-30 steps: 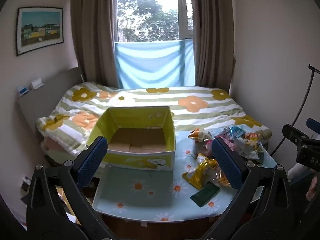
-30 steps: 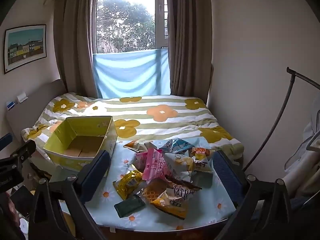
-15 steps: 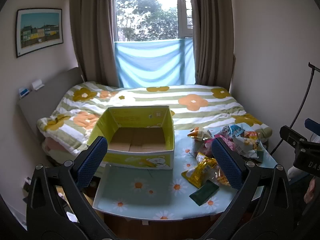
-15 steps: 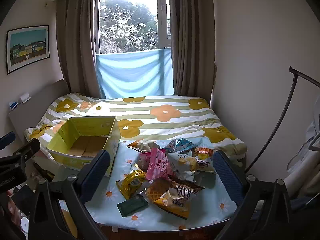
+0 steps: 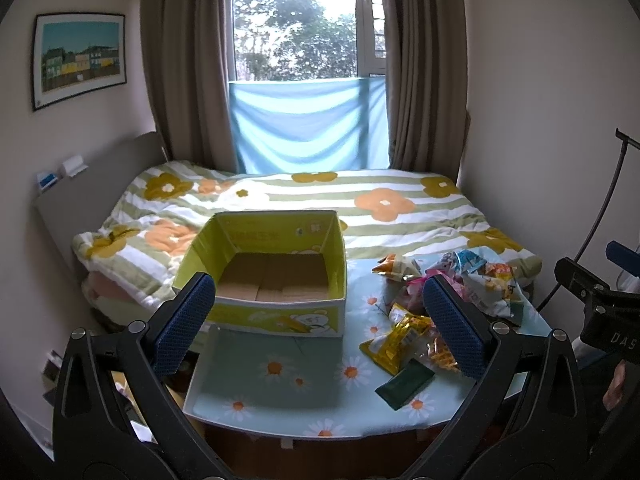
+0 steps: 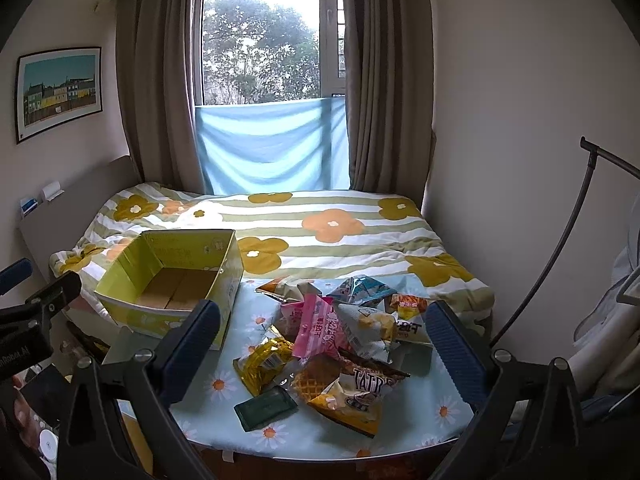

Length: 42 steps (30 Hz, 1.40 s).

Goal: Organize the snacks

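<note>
Table point(image 5: 280, 396) carries box point(image 5: 276, 322), snack packets point(image 6: 340, 344)

The box point(image 5: 276, 280) is printed cardboard, yellow-green outside with a slight sheen, its floor bare matt brown board. The counter point(image 5: 280, 392) wears a smooth cloth printed with daisies. The snack packets point(image 6: 344, 340) are crinkled plastic film; the gold packet point(image 6: 264, 364) looks glossy and foil-like, the dark green sachet point(image 6: 266, 406) duller. Each gripper, left point(image 5: 320, 322) and right point(image 6: 320, 348), has matt black plastic arms, blue finely textured pads point(image 5: 182, 324) and bright metal screws. The bed quilt point(image 6: 320, 232) is soft matt fabric, the curtains point(image 5: 184, 60) a heavy brown cloth
</note>
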{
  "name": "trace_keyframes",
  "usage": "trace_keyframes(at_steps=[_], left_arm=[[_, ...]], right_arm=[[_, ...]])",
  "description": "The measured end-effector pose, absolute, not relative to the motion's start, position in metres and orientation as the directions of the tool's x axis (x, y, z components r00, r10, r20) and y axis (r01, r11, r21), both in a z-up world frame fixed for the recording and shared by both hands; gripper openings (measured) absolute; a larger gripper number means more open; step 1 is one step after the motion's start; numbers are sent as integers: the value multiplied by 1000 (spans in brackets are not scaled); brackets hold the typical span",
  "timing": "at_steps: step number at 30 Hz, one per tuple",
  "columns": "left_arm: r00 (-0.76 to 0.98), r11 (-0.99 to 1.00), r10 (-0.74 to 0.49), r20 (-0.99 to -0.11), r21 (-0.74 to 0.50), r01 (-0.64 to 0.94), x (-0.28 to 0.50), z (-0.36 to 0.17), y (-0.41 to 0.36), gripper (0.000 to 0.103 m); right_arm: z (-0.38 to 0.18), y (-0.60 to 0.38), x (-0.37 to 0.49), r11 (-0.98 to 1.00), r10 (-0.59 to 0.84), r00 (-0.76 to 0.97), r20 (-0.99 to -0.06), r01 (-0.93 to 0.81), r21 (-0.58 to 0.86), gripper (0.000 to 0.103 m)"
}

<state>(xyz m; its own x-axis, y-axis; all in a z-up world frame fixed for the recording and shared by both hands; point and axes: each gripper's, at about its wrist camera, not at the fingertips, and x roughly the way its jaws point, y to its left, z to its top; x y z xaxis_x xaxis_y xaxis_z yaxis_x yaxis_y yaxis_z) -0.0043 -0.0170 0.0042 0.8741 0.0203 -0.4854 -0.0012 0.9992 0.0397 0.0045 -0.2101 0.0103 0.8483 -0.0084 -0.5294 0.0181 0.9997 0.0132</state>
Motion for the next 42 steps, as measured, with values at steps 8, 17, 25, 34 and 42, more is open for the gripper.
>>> trace_keyframes(at_steps=[8, 17, 25, 34, 42], left_arm=[[872, 999, 24, -489, 34, -8, -5, 5, -15, 103], [870, 1000, 23, -493, 30, -9, -4, 5, -12, 103], [868, 999, 27, -495, 31, -13, -2, 6, -8, 103], [867, 999, 29, -497, 27, -18, 0, 5, -3, 103], [866, 1000, 29, -499, 26, -18, 1, 3, -4, 103]], right_arm=[[8, -211, 3, 1000, -8, 847, -532, 18, 15, 103], [8, -210, 3, 1000, -8, 845, -535, 20, 18, 103], [7, -208, 2, 1000, -8, 845, -534, 21, 18, 103], [3, -205, -1, 1000, -10, 842, -539, 21, 14, 103], [4, -204, 0, 1000, -10, 843, -538, 22, 15, 103]])
